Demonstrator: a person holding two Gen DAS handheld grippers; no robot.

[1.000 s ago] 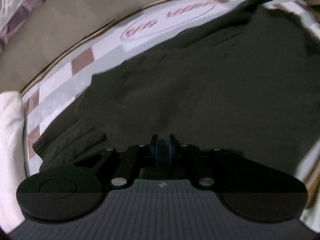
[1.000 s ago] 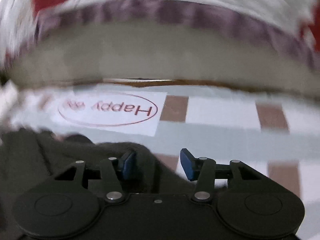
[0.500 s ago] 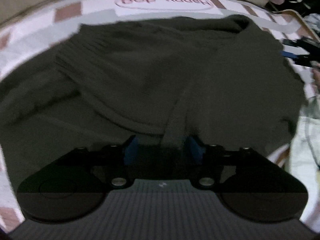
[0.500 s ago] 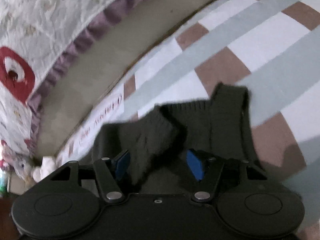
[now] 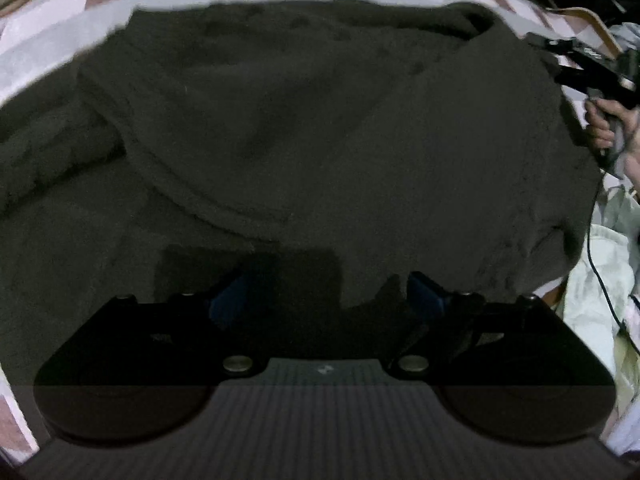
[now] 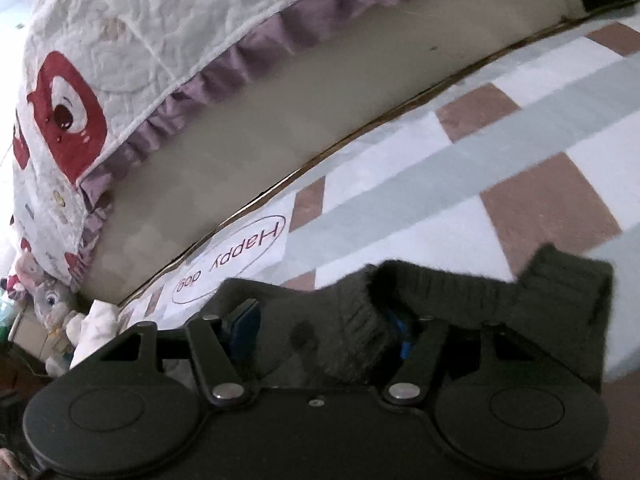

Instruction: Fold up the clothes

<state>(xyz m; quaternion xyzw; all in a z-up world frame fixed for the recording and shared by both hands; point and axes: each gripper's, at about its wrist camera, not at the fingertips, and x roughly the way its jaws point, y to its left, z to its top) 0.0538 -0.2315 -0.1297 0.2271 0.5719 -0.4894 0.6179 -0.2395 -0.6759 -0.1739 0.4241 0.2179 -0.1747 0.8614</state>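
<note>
A dark knitted sweater [image 5: 320, 120] lies spread on a checked mat and fills the left wrist view. My left gripper [image 5: 326, 296] points steeply down over it. Its jaws are opening and stand wide apart, and the blue pads [image 5: 228, 300] grip nothing. My right gripper [image 6: 322, 328] is at the sweater's ribbed edge [image 6: 560, 288]. It is open, with a bunch of the knit lying between its fingers and draped over the right one. In the left wrist view a hand [image 5: 600, 128] holds that right gripper [image 5: 588, 64] at the sweater's far right edge.
The mat [image 6: 400, 200] has brown, grey and white squares and a "Happy dog" label [image 6: 232, 260]. Behind it rises a bed side [image 6: 240, 120] under a frilled quilt [image 6: 120, 40]. Plush toys [image 6: 48, 300] sit at the left. Pale cloth and a cable [image 5: 600, 280] lie right of the sweater.
The left jaws went from shut to wide open while that view tipped down over the sweater. The right gripper rolled and dropped toward the ribbed edge, with knit now bunched between its fingers.
</note>
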